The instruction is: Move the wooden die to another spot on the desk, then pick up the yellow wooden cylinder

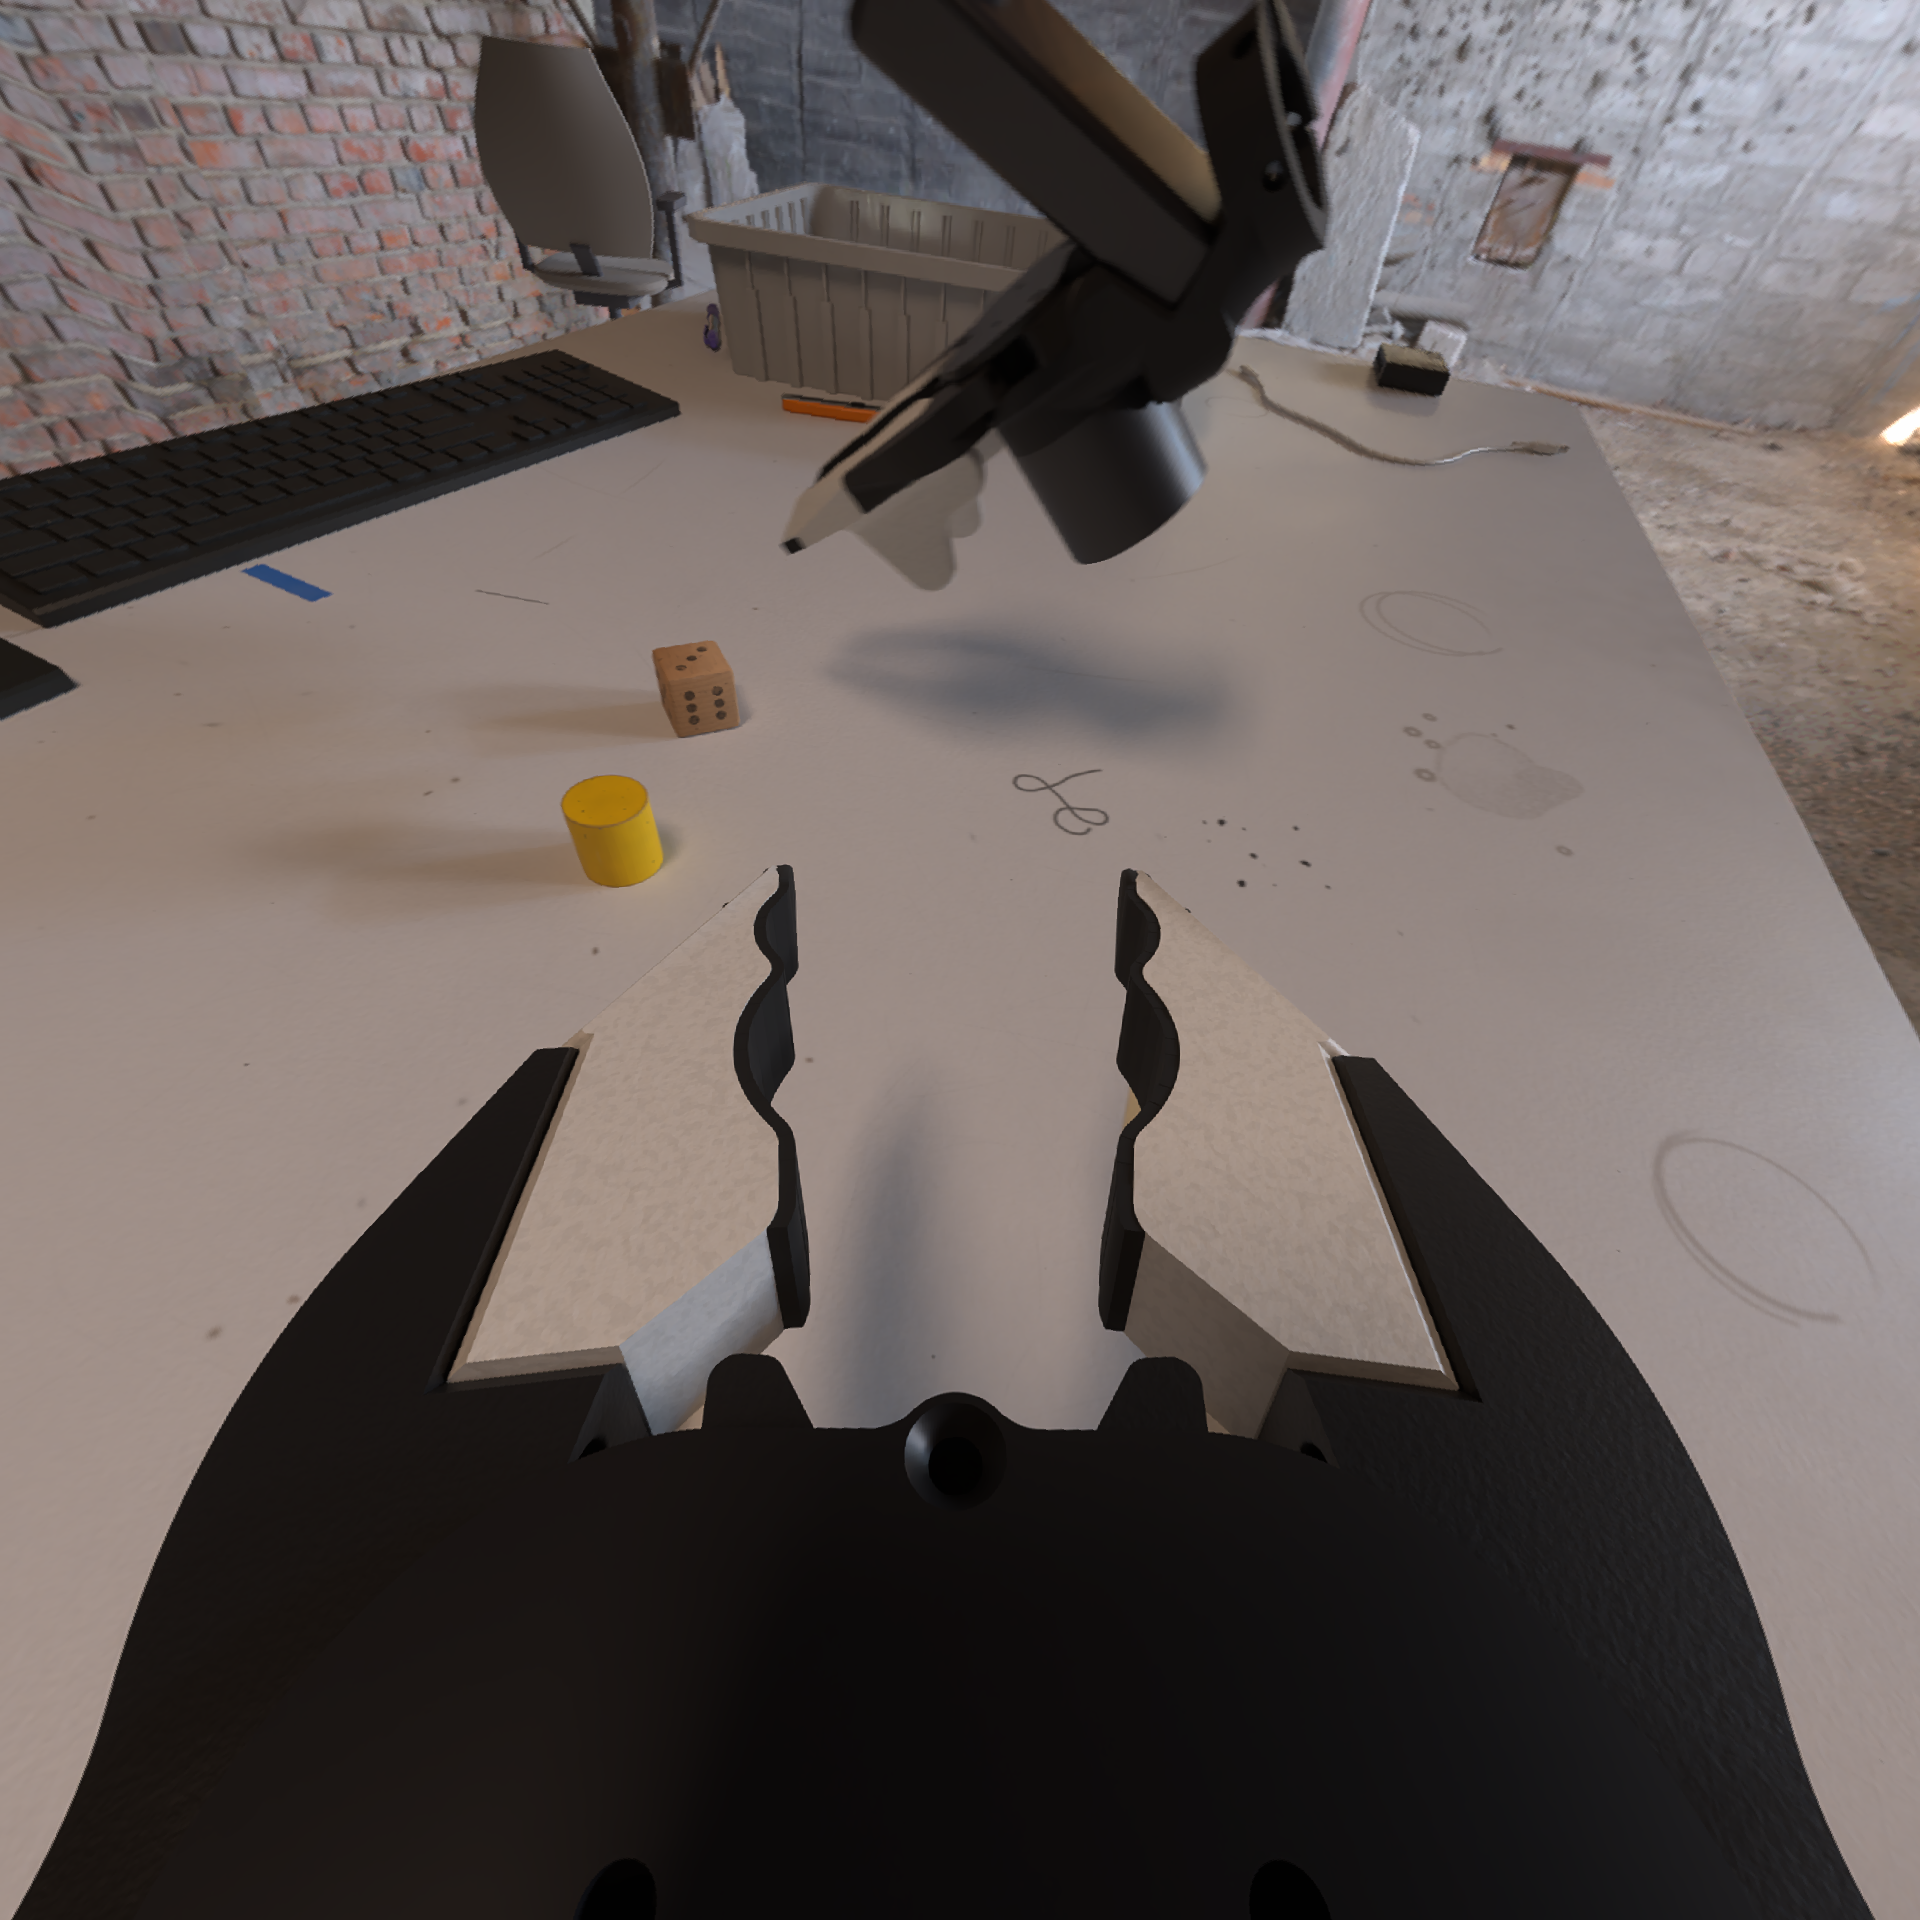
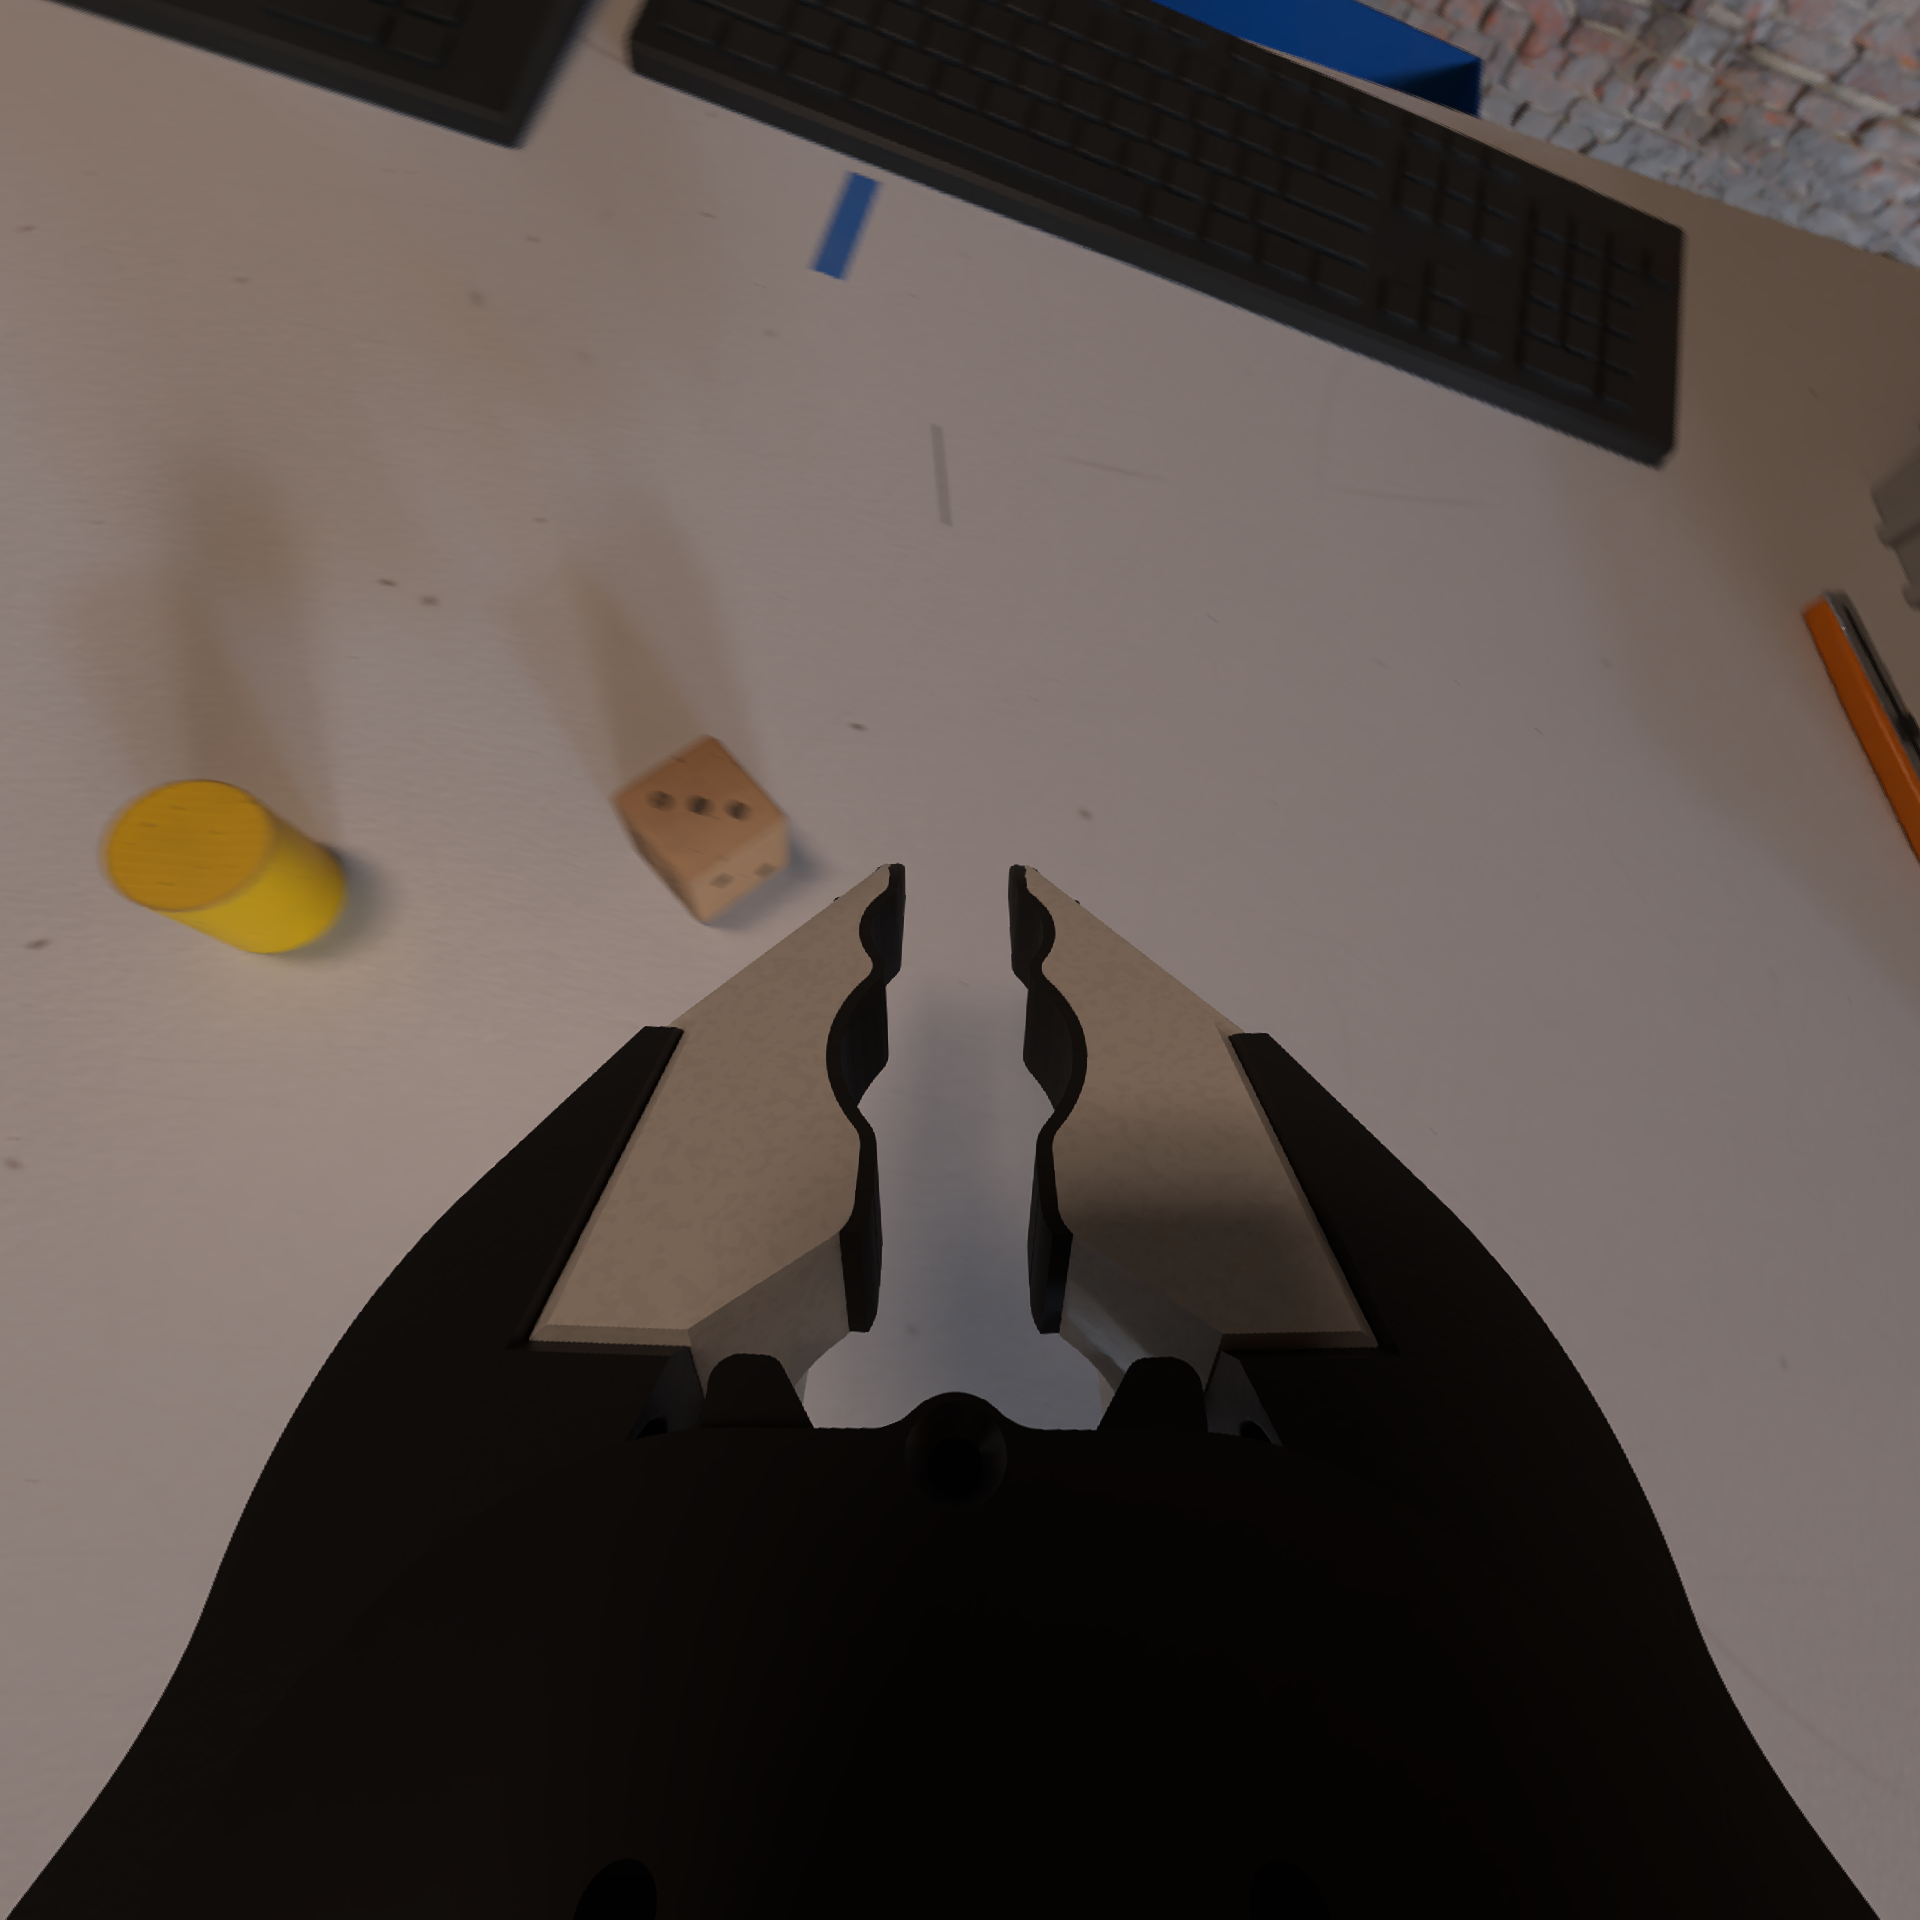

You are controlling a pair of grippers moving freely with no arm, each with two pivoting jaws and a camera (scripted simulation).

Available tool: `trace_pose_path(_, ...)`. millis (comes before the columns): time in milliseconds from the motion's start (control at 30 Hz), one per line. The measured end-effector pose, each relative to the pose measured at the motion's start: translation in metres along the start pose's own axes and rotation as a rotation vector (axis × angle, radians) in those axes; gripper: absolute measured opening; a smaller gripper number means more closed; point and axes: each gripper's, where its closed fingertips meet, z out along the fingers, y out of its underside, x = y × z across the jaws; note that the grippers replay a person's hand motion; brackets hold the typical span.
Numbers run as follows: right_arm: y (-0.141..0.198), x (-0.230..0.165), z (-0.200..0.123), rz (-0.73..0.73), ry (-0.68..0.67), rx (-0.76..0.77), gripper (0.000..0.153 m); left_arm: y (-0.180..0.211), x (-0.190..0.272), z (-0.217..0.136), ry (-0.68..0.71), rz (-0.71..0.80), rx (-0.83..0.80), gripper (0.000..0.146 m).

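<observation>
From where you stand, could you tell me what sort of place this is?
Probably a desk in a rough workshop or storage room: a black keyboard and grey bin sit on the white desk, with a brick wall behind.

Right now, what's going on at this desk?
Nothing is held yet. The right tongs hang above the white desk, partly open and empty, with the small wooden die just left of their tips. The left tongs are open wider, also empty, lower and farther back. The yellow wooden cylinder stands upright near the die, apart from it. A black keyboard lies beyond both.
</observation>
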Motion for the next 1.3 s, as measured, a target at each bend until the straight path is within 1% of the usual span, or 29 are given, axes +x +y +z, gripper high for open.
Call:
trace_pose_path(67, -0.013, -0.029, 0.003, -0.060, -0.045, 0.007, 0.020, 0.001, 0.003, 0.000, 0.009, -0.006, 0.007, 0.062)
trace_pose_path(167, -0.029, -0.083, 0.002, -0.250, -0.151, 0.053, 0.020, 0.004, 0.006, 0.002, 0.011, -0.006, -0.001, 0.062)
trace_pose_path(233, -0.032, -0.105, 0.000, -0.340, -0.181, 0.059, 0.020, 0.006, 0.007, 0.002, 0.013, -0.012, -0.010, 0.063)
trace_pose_path(300, -0.035, -0.114, -0.003, -0.373, -0.206, 0.078, 0.020, 0.008, 0.007, 0.002, 0.017, -0.016, -0.013, 0.063)
trace_pose_path(400, -0.038, -0.111, -0.008, -0.400, -0.234, 0.081, 0.020, 0.012, 0.005, -0.001, 0.005, -0.016, -0.025, 0.063)
trace_pose_path(567, -0.041, -0.084, -0.008, -0.473, -0.227, 0.041, 0.020, 0.014, 0.002, -0.006, -0.006, -0.044, -0.007, 0.063)
trace_pose_path(600, -0.040, -0.080, -0.007, -0.486, -0.245, 0.023, 0.024, 0.014, 0.001, -0.007, -0.007, -0.049, -0.002, 0.062)
trace_pose_path(667, -0.035, -0.071, -0.001, -0.493, -0.289, -0.031, 0.038, 0.015, 0.001, -0.009, -0.010, -0.054, 0.001, 0.062)
trace_pose_path(733, -0.025, -0.063, 0.009, -0.494, -0.345, -0.117, 0.053, 0.017, 0.002, -0.009, -0.009, -0.058, -0.004, 0.062)
trace_pose_path(867, -0.007, -0.050, 0.030, -0.507, -0.402, -0.250, 0.072, 0.018, 0.003, -0.009, 0.001, -0.065, -0.005, 0.062)
trace_pose_path(967, 0.001, -0.048, 0.040, -0.493, -0.417, -0.304, 0.084, 0.018, 0.003, -0.009, -0.004, -0.067, -0.006, 0.062)
trace_pose_path(1067, 0.010, -0.055, 0.047, -0.487, -0.457, -0.348, 0.079, 0.018, 0.001, -0.009, -0.011, -0.071, -0.004, 0.062)
trace_pose_path(1167, 0.020, -0.059, 0.055, -0.550, -0.449, -0.409, 0.073, 0.019, 0.000, -0.009, -0.021, -0.076, -0.012, 0.062)
trace_pose_path(1200, 0.019, -0.061, 0.055, -0.558, -0.459, -0.404, 0.068, 0.020, 0.000, -0.009, -0.027, -0.076, -0.017, 0.062)
trace_pose_path(1267, 0.019, -0.064, 0.055, -0.574, -0.471, -0.405, 0.050, 0.023, -0.001, -0.010, -0.036, -0.077, -0.026, 0.062)
trace_pose_path(1300, 0.019, -0.064, 0.055, -0.592, -0.470, -0.417, 0.038, 0.024, 0.000, -0.010, -0.040, -0.081, -0.029, 0.062)
